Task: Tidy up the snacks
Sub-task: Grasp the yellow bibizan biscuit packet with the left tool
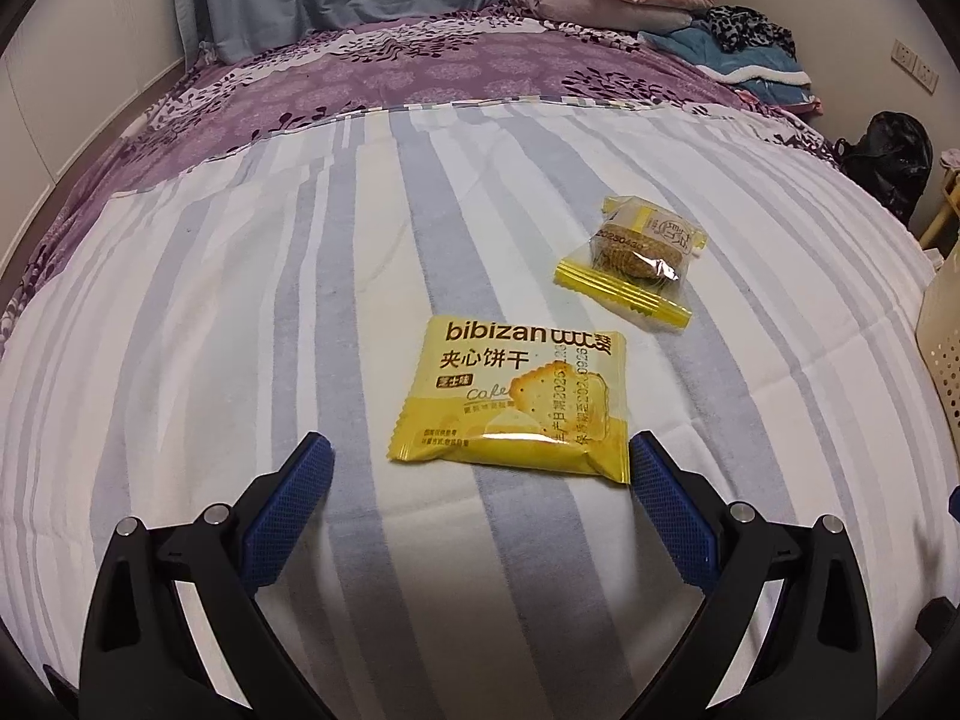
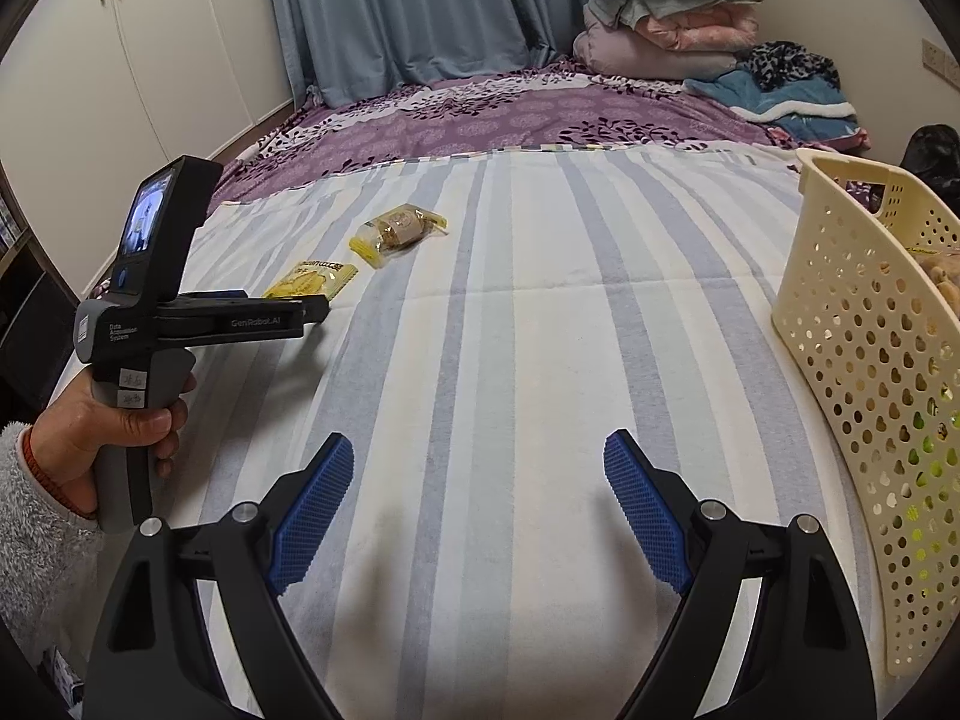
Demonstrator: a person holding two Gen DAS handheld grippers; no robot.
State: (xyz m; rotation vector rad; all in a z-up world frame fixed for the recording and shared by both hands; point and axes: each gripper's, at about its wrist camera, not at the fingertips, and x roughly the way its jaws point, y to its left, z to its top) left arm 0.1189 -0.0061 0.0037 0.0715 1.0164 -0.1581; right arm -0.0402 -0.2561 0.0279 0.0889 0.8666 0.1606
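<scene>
A yellow bibizan biscuit packet (image 1: 510, 399) lies flat on the striped bed cover. My left gripper (image 1: 480, 456) is open, low over the cover, its fingertips on either side of the packet's near edge. A clear cookie packet with yellow ends (image 1: 636, 258) lies beyond it to the right. In the right wrist view both packets show, the yellow one (image 2: 312, 279) and the clear one (image 2: 399, 231), with the left gripper (image 2: 318, 309) beside the yellow one. My right gripper (image 2: 477, 450) is open and empty over the cover. A cream perforated basket (image 2: 858, 336) with snacks inside stands at the right.
The basket's edge also shows at the right of the left wrist view (image 1: 942, 348). Folded blankets and clothes (image 2: 690, 36) are piled at the bed's far end. White wardrobes (image 2: 120, 60) and a blue curtain (image 2: 408, 6) stand behind. A black bag (image 1: 894, 156) sits by the wall.
</scene>
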